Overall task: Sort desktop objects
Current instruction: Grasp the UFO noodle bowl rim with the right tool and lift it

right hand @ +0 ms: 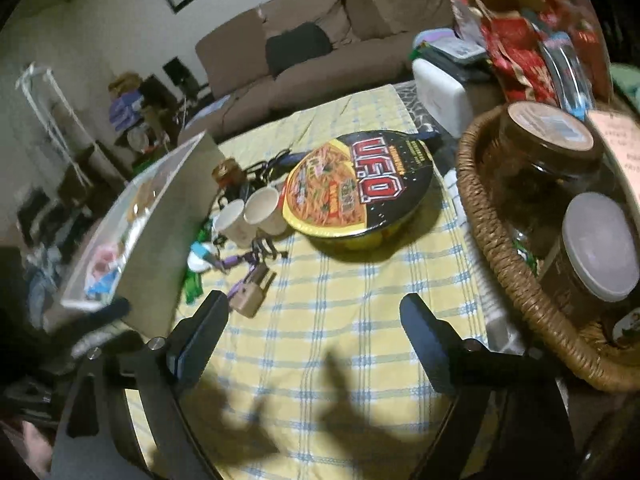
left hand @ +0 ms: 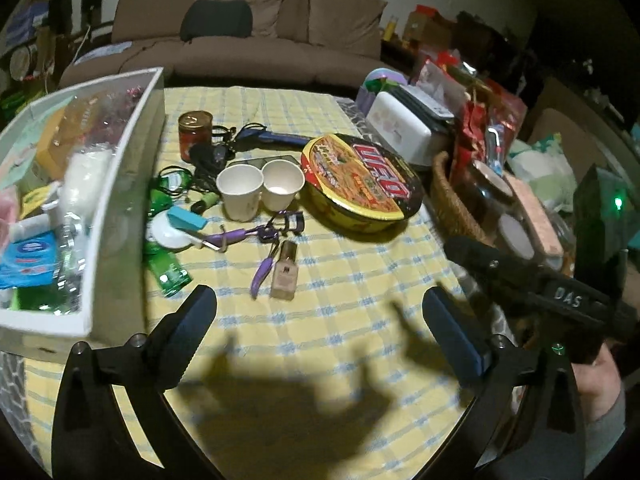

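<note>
Across the middle of both views spreads a quilted yellow cloth (left hand: 340, 280) with blue check, carrying a round foil-lidded noodle bowl (left hand: 362, 182), two ribbed white paper cups (left hand: 260, 188), a purple metal eyelash curler (left hand: 276, 236) and a squat beige foundation bottle (left hand: 285, 270). Lower down in the left wrist view, the left gripper (left hand: 320, 312) has its dark jaws spread wide over bare cloth, gripping nothing, a white-walled box (left hand: 120, 184) crammed with packets at frame left. Over in the right wrist view, the right gripper (right hand: 316, 316) is likewise wide apart and empty, a coarse woven wicker basket (right hand: 500, 264) of lidded jars at frame right.
</note>
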### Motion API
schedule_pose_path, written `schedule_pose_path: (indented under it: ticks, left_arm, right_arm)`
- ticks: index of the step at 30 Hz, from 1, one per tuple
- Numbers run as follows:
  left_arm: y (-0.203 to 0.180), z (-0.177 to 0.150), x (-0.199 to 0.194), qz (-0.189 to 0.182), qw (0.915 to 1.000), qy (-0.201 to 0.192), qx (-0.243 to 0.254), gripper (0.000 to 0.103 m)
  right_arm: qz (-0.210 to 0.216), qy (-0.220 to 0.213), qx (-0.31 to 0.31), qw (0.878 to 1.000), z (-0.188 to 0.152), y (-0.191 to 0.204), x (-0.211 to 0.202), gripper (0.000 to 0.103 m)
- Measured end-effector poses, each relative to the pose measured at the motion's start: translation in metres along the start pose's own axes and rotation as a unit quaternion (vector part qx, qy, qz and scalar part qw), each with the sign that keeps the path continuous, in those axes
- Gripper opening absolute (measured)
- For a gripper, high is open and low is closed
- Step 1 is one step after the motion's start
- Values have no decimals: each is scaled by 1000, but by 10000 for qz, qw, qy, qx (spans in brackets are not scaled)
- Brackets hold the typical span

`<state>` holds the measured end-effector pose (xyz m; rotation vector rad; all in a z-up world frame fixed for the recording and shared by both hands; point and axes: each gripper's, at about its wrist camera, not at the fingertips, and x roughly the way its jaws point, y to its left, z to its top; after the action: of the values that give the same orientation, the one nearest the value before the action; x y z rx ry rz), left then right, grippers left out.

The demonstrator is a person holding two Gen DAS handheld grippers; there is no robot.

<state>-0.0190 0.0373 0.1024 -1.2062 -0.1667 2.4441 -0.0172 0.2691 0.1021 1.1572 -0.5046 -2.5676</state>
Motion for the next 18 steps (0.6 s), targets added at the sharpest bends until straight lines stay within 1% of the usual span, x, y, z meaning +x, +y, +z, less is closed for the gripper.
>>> schedule_pose_path:
  ticks: [4, 7, 8, 10, 11, 12, 13, 16, 18]
  left_arm:
    - [6, 24, 30, -111, 9989, 141, -441, 103]
    - [10, 51, 54, -188, 9974, 194, -664, 103]
    - [10, 61, 60, -149, 9978, 190, -624, 103]
    - [6, 87, 75, 13, 9992, 167, -361, 103]
    - [5, 102, 85, 132, 9996, 182, -197, 103]
    - [4, 113, 95, 182, 9995, 225, -85, 103]
    - [3, 128, 110, 176, 9993, 334, 13, 103]
    - [4, 154, 149, 182, 9977, 647, 117, 103]
    - [4, 163, 173, 65, 9961, 871, 135, 102]
  right_arm:
    - [284, -106, 457, 9985, 16, -18, 11, 89]
    - [500, -122, 1028, 9934, 27, -35, 27, 89]
    - [476, -212, 1134, 9922, 31, -37, 30, 80]
    - [427, -275, 1113, 9925, 37, -37, 37, 75]
    - [315, -309, 1062, 9934, 39, -36, 39, 74]
    - [195, -362, 976, 9944, 41, -34, 41, 70]
    - [119, -388, 904, 9951, 42, -32, 42, 69]
    - [-75, -384, 801, 9960, 42, -28, 49, 67]
    - [-158, -314, 815, 9961, 41, -27, 54, 63]
